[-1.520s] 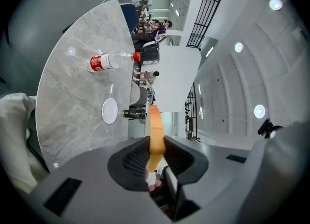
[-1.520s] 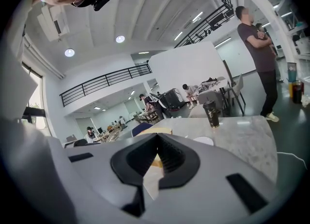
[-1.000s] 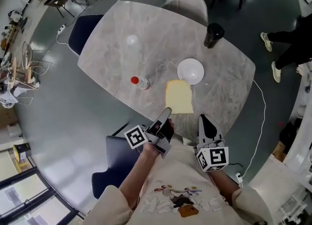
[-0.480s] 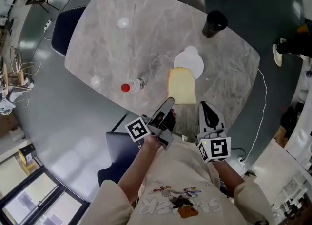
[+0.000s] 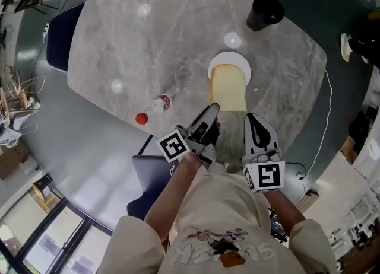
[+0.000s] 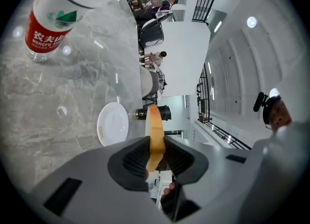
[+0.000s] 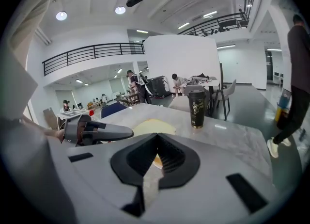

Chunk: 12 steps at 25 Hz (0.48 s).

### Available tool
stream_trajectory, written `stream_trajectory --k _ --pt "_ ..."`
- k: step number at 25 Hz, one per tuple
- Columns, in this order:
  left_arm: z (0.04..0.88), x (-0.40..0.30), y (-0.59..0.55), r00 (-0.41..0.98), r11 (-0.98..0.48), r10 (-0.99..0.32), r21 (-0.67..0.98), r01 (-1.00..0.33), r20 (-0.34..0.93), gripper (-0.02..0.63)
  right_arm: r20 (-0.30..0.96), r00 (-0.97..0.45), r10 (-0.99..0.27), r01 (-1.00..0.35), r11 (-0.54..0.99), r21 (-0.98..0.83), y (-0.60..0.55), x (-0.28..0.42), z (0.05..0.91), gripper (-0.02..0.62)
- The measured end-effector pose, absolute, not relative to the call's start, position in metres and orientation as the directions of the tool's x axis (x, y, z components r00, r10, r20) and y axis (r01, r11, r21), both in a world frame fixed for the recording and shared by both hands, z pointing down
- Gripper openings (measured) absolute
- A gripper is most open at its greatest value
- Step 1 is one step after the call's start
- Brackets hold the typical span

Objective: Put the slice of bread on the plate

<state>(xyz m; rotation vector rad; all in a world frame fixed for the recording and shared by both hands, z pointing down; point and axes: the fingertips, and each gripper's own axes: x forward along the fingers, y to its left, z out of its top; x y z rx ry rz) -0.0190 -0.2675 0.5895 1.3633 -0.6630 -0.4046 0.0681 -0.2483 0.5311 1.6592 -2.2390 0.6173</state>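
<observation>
Head view: L gripper (image 5: 212,109) & R gripper (image 5: 252,117) are each clamping the near edge of the slice of bread (image 5: 228,88), holding it flat w/ its far end overlapping the white plate (image 5: 240,60) on the marble table (image 5: 148,47). Can't tell if it's touching the plate. Water bottle (image 5: 152,109) is sitting left of the bread. Dark cup (image 5: 265,12) is standing beyond the plate.

Table (image 5: 148,41): grey veined stone look, polished, mirroring ceiling lights. Plate (image 5: 228,58): white, glossy, smooth. Slice of bread (image 5: 228,89): pale, matt, soft crumb, tan crust. Bottle (image 5: 159,104): clear plastic, shiny red label. Cup (image 5: 265,12): dark, paper-like, satin lid. Left gripper (image 5: 211,110), right gripper (image 5: 252,118): grey matt plastic shells; black ribbed pads (image 7: 170,156). Shirt (image 5: 219,207): cream cloth, matt.
</observation>
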Motion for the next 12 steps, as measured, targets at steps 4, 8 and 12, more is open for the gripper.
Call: stream_trajectory --k 4,8,12 --pt "0.605 -0.015 -0.275 0.766 0.179 -0.606 0.975 -0.134 0.216 0.095 0.489 -0.286 -0.824 -0.958 0.234 -0.168 -0.252 0.069 0.545 0.005" --pt "0.62 -0.012 -0.286 0.779 0.139 -0.579 0.97 -0.198 0.242 0.095 0.504 -0.279 -0.818 -0.96 0.222 -0.171 -0.258 0.07 0.559 0.005" --pt "0.631 -0.007 -0.3 0.791 0.065 -0.553 0.96 -0.272 0.261 0.095 0.517 -0.267 -0.814 -0.963 0.202 -0.179 -0.264 0.072 0.571 0.005"
